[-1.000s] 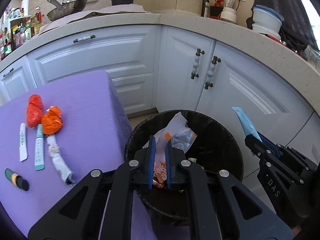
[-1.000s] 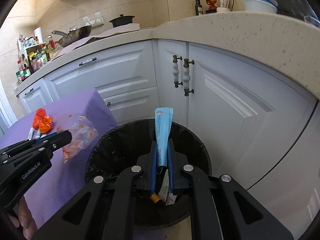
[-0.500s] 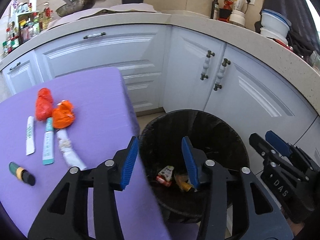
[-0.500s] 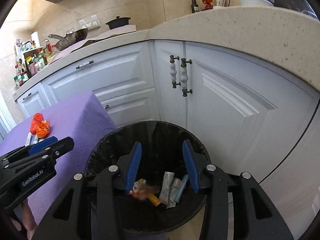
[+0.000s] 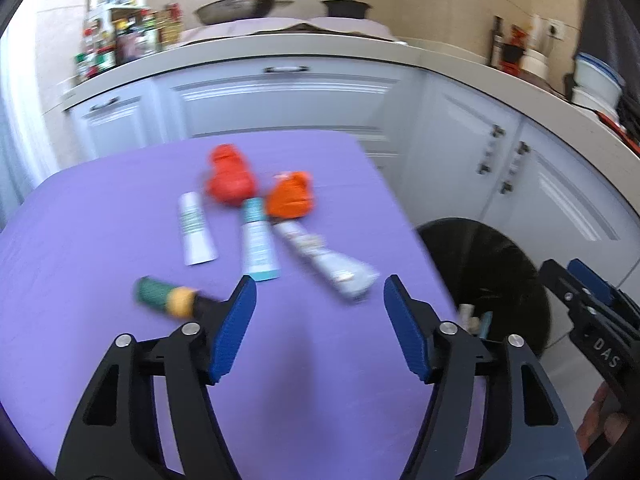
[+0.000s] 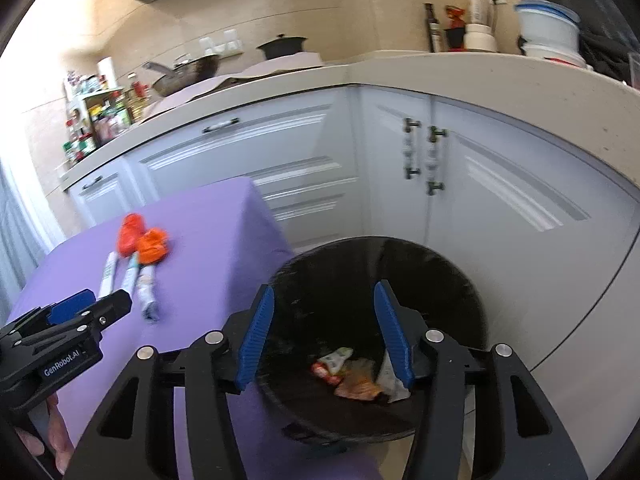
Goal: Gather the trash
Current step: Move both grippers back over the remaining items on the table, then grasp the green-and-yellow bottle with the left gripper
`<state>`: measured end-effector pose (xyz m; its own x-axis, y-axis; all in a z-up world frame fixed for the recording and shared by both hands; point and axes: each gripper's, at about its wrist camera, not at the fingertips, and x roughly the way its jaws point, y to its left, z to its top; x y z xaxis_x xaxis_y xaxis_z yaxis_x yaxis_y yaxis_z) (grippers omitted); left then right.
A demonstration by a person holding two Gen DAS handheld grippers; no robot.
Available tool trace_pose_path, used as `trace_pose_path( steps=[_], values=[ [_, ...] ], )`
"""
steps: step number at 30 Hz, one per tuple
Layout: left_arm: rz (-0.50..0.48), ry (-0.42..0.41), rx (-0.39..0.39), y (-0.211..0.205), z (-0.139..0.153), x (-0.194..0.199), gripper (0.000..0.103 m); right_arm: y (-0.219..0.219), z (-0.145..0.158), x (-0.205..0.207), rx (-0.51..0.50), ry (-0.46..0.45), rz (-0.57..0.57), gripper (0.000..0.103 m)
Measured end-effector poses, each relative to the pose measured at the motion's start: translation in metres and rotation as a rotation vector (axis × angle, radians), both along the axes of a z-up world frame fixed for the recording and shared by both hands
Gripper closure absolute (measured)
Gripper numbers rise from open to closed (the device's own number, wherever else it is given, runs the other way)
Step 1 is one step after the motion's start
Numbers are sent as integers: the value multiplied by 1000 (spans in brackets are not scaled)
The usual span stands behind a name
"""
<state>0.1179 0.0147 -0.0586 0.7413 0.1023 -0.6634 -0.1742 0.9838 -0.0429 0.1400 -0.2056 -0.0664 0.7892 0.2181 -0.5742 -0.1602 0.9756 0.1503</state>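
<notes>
My left gripper (image 5: 317, 284) hangs over the purple table (image 5: 100, 240), its jaws opening with nothing between them. Ahead of it lie a red crumpled wrapper (image 5: 230, 180), an orange crumpled wrapper (image 5: 290, 200), a white tube (image 5: 194, 228), a teal tube (image 5: 258, 240), a squeezed silver tube (image 5: 328, 262) and a green-and-yellow stick (image 5: 168, 296). Above the black trash bin (image 6: 400, 242) my right gripper (image 6: 324, 290) is empty, its jaws also opening. Dropped wrappers (image 6: 348, 372) lie on the bin's bottom. The left view is blurred.
White kitchen cabinets (image 6: 500, 200) curve behind the bin under a stone counter (image 6: 520, 84) carrying a pan, a pot and bottles. The bin (image 5: 480, 280) stands on the floor right of the table's edge. A hand (image 6: 56, 436) holds the left gripper (image 6: 100, 304).
Both grippers opened over the bin and let go: the left of a clear printed wrapper, the right of a blue sachet. The left gripper then swung left, over the table.
</notes>
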Motion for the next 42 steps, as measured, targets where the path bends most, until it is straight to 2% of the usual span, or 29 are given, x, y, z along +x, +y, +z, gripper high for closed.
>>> trace_pose_path(
  steps=[6, 13, 17, 19, 26, 31, 37, 38, 40, 42],
  values=[
    [83, 15, 21, 45, -4, -22, 35, 31, 0, -6, -5, 4, 59, 48],
    [141, 29, 10, 81, -10, -36, 34, 61, 2, -10, -24, -1, 103, 46],
    [138, 41, 10, 88, -14, -33, 33, 73, 2, -7, -36, 7, 118, 45],
    [131, 48, 9, 89, -15, -29, 21, 77, 2, -6, -40, 9, 123, 44],
    [95, 76, 16, 87, -22, -13, 20, 86, 3, -1, -50, 16, 139, 44],
    [77, 113, 12, 90, -28, -1, 16, 90, 1, 3, -48, 24, 147, 43],
    [61, 125, -8, 95, -30, 6, 17, 101, -1, 9, -54, 37, 171, 42],
    [58, 125, -11, 95, -31, 7, 18, 103, -1, 10, -56, 38, 176, 42],
    [51, 134, -15, 97, -32, 8, 31, 108, -1, 13, -59, 41, 186, 42],
    [43, 132, -21, 98, -32, 7, 31, 112, -2, 15, -61, 47, 197, 42]
  ],
)
